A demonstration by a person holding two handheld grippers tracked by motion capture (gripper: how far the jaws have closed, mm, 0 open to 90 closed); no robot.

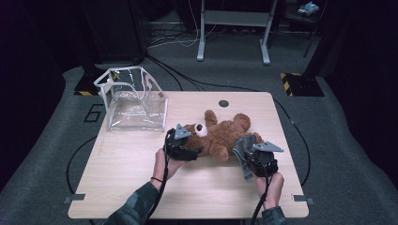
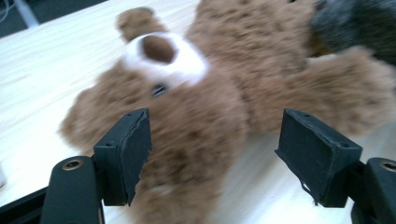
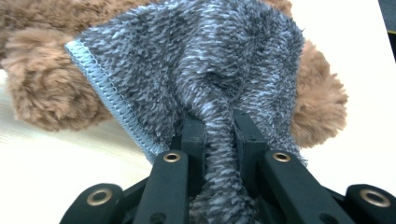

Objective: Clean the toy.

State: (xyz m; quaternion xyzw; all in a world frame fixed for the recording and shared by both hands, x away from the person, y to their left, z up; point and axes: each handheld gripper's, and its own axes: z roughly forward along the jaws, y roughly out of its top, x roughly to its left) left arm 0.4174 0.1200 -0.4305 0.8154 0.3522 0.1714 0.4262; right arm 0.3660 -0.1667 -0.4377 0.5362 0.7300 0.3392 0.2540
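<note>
The right gripper [image 3: 218, 128] pinches a grey cloth [image 3: 201, 70] over the teddy bear [image 1: 220, 136] mid-table, apparently to cover it; the left gripper [image 2: 215, 149] stands spread by its head.

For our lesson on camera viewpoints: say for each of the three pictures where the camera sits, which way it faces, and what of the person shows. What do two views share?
High view: above the person's side, facing forward and down on the table; both forearms, left claw, right claw, clear bag.
Left gripper view: on the left claw, looking along its open jaws at the teddy bear.
Right gripper view: on the right claw, jaws shut on the grey cloth.
Shared: both gripper views show the teddy bear and grey cloth.
</note>
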